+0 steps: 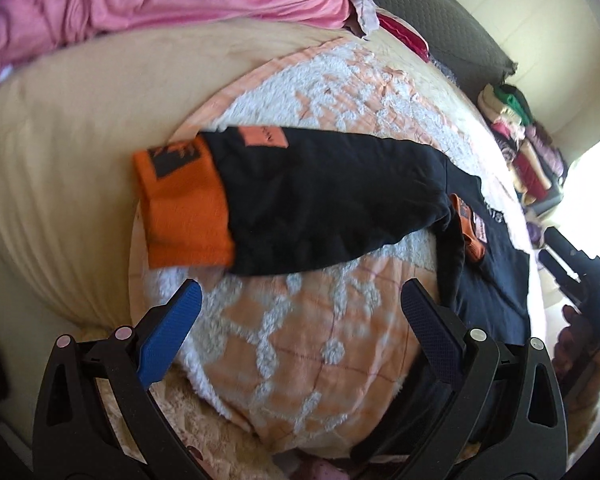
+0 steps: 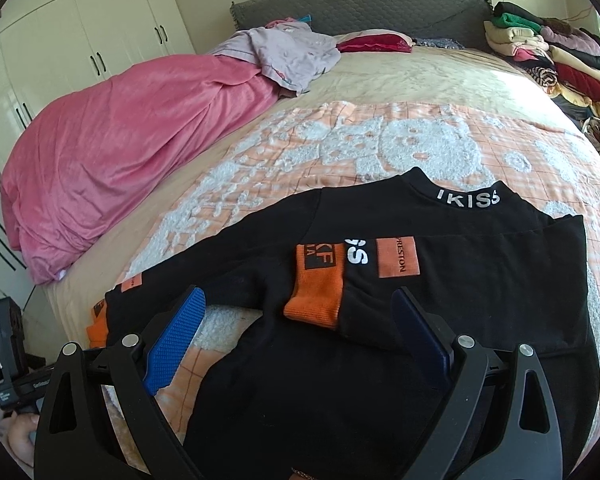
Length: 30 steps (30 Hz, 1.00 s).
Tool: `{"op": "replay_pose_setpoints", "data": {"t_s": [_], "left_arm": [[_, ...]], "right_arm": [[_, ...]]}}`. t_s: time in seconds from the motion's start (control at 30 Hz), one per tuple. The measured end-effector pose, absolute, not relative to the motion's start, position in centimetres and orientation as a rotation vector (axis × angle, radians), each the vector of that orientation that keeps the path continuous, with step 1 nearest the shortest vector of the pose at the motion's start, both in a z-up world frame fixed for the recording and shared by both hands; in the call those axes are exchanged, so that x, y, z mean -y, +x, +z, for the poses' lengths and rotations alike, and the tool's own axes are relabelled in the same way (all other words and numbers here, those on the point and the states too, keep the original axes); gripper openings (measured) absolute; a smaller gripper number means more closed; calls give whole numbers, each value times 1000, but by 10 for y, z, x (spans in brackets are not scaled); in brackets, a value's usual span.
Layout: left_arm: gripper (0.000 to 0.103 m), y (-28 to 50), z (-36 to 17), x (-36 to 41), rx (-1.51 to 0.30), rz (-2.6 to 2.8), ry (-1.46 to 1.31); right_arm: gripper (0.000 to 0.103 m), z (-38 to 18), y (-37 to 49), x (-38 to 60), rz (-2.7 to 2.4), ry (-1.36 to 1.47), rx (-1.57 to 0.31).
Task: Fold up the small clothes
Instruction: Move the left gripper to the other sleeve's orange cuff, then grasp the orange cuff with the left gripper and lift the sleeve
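Note:
A small black sweatshirt with orange cuffs lies flat on an orange and white blanket on the bed. One sleeve is folded across the chest, its orange cuff lying on the front. The other sleeve stretches out to the side, ending in an orange cuff. My left gripper is open and empty, just short of that outstretched sleeve. My right gripper is open and empty, hovering over the folded cuff and lower body of the sweatshirt.
A pink duvet is bunched along the bed's left side, with a lilac cloth and red pillow near the grey headboard. A pile of folded clothes stands at the right. White wardrobes stand behind.

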<state>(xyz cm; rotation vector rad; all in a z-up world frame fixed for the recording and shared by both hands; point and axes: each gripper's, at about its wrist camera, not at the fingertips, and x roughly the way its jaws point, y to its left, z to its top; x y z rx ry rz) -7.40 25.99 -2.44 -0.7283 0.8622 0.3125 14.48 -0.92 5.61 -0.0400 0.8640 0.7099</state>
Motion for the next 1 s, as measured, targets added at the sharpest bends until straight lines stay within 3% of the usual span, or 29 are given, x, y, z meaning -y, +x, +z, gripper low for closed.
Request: {"op": "replay_pose_setpoints", "data": {"t_s": [0.17,0.23,0.47,0.57,0.67,1.0], "left_arm": [[92,-79,-39,-267,-826,291,-834],[81,-77,-42,-269,-806,301,-853],[57,-66,-50,-288,-714,392,-905],[42,-62,-50,-298,-680,433,-910],[14,-60,-47,-310,-644,465,-908],[9,-39,4,-326,-533,436,-829]], "right_arm": [[93,52,144,9,705,-34,-876],[93,51,144,10,704,-35,-880],[93,46,142,13,695,-28,-889],[93,45,142,14,693,-25,-892],[93,43,142,15,687,-23,-894],[93,42,146,29,657,7,-894]]}}
